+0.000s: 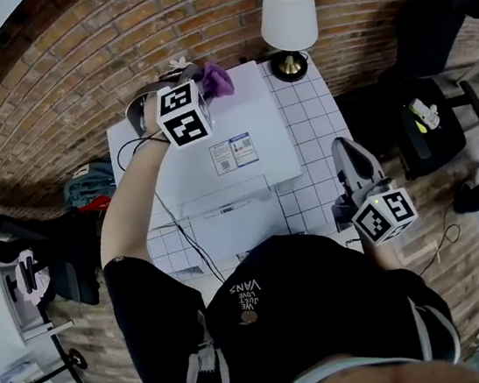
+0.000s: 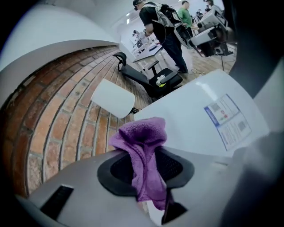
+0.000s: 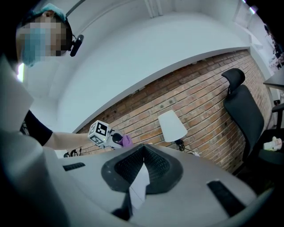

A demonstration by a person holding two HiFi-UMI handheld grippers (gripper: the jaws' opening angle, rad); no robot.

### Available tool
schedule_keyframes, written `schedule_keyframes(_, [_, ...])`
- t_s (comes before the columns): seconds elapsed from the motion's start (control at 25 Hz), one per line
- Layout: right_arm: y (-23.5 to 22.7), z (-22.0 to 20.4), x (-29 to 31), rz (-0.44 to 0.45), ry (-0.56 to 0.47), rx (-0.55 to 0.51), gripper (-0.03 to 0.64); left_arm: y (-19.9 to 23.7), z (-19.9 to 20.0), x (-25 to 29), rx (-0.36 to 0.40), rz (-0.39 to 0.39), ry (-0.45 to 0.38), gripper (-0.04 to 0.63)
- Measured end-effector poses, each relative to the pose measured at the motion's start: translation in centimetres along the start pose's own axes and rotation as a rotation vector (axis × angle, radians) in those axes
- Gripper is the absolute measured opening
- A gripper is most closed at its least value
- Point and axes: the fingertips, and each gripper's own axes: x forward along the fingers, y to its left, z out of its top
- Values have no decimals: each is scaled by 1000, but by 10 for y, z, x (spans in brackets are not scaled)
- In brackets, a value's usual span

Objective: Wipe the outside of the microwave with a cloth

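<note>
- Microwave (image 1: 250,109), white, sits on a tiled counter (image 1: 306,128) against a brick wall (image 1: 72,68). The purple cloth (image 1: 215,79) is at its far top edge, pinched in the closed jaws of the left gripper (image 1: 200,85).
- Right gripper (image 1: 353,166), jaws together and empty, hangs at the counter's near right.
- Likely best: press the cloth flat and sweep in overlapping strokes.
- A lamp (image 1: 288,15) stands beside the microwave, with an office chair (image 1: 430,35) beyond.

Backed by a red-brick wall (image 1: 72,68) under a plain white upper wall (image 3: 155,57). On the white-tiled counter (image 1: 309,123), close against the bricks, a white-shaded table lamp (image 1: 288,13) on a dark round base. Off to the counter's right, a black office chair (image 1: 433,26); nearer, a second black seat (image 1: 430,128) with small items on it.
</note>
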Motion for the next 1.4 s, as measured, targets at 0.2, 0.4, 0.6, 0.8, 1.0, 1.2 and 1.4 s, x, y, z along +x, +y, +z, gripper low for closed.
schedule_keyframes(0.2, [44,-14,18,53,12,3,0,-25,-82,-46,-47,10,70,129])
schedule_keyframes(0.4, [88,-33,32,100,28,12,-2,-56,-168,-91,-113,7,150,129])
schedule_keyframes(0.6, [121,-48,40,124,43,16,0,-90,-232,-119,-152,-14,216,129])
schedule_keyframes(0.8, [135,-54,41,125,48,15,-1,-113,-259,-129,-183,-45,233,129])
schedule_keyframes(1.0, [135,-54,36,128,46,15,0,-118,-245,-122,-156,-64,217,129])
schedule_keyframes(1.2, [119,-47,26,113,37,13,-1,-113,-215,-108,-112,-64,210,129])
schedule_keyframes(1.4, [92,-38,11,88,28,18,0,-99,-163,-85,-76,-68,164,129])
